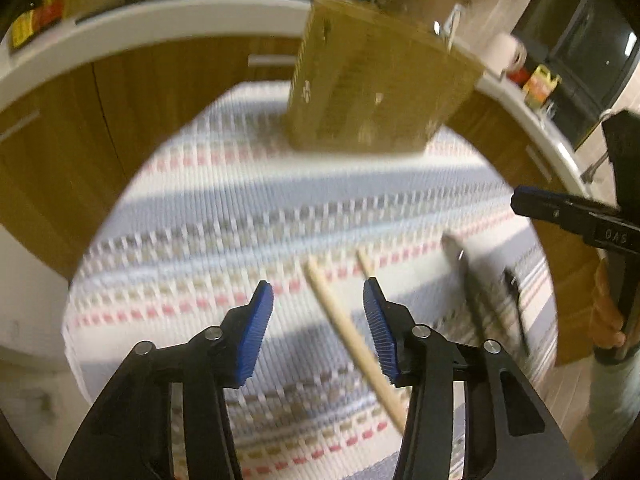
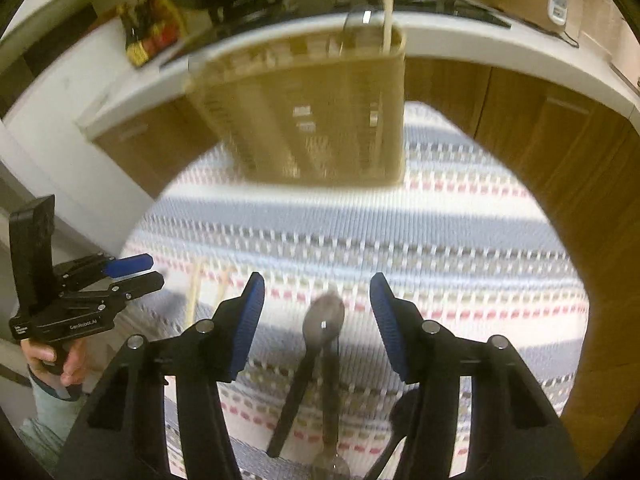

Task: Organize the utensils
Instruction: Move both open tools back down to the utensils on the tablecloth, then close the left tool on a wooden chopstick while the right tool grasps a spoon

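While spread wide with nothing between the blue ribbed pads, left gripper [image 1: 318, 316] hangs over the round table's striped woven cloth [image 1: 240, 216], straddling the nearer of two pale wooden chopsticks [image 1: 352, 344]. Right gripper [image 2: 316, 320] likewise parted and empty, poised above a metal spoon [image 2: 326, 332] and a slim black-handled utensil [image 2: 294, 392] lying just beside it, touching or crossing near the spoon's bowl.

Farther out, at the far edge of the cloth, a tan slotted utensil holder [image 2: 312, 120] standing upright, already carrying one pale stick [image 2: 387, 12] and a metal handle [image 2: 358, 28] poking out of its top. Judged partway done: two pieces stowed, at least four left flat on the cloth.

Chopsticks running roughly along the left gripper's line of sight, tips angled away and slightly leftward toward the holder, near ends passing under the right-hand finger. Spoon's long axis also near parallel to the right gripper's fingers, bowl end pointing away toward the holder, handle trailing back out of frame. Much motion blur, so finer detail uncertain.
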`<state>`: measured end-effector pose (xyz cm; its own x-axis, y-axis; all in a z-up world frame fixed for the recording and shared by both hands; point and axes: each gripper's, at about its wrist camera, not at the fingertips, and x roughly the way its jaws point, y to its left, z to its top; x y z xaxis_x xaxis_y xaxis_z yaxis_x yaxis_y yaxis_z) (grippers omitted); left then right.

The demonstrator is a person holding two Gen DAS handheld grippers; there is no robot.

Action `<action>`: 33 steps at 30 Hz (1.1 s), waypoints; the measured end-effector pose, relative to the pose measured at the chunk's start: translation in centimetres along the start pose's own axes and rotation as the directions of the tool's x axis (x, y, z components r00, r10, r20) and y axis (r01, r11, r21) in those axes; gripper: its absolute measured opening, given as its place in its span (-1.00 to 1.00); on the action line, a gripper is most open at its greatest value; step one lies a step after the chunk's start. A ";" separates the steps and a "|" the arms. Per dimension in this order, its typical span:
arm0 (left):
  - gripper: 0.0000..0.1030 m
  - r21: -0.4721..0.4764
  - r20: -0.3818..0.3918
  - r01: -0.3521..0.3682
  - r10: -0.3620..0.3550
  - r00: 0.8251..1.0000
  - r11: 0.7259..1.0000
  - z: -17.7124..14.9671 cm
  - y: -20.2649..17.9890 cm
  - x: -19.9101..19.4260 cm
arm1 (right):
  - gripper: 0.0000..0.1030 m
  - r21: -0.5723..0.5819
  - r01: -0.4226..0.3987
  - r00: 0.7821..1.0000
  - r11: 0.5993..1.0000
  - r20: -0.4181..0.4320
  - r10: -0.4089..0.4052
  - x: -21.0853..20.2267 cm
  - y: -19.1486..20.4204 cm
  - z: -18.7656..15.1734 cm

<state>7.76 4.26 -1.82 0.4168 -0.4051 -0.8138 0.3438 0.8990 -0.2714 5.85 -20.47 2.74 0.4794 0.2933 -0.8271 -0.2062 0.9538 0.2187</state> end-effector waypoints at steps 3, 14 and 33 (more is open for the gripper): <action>-0.20 0.006 -0.028 -0.016 0.017 0.999 1.000 -1.5 -0.2 0.9 | -0.11 0.004 0.000 0.999 1.000 -0.041 0.001 1.1 0.2 -1.6; -0.27 0.069 0.019 -0.209 0.208 0.978 0.976 -3.0 -3.1 2.4 | -0.11 -0.020 0.030 0.997 0.999 -0.073 -0.031 2.3 0.7 -4.1; -0.65 0.103 -0.072 -0.155 0.162 0.984 0.983 -2.1 -2.4 2.4 | -0.39 0.010 -0.071 0.979 0.997 -0.193 0.072 3.4 0.8 -5.6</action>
<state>6.18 1.50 -4.25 0.4056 -0.2406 -0.8818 0.3597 0.9289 -0.0880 2.50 -19.09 -2.80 0.2902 0.3430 -0.8934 -0.2314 0.9310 0.2823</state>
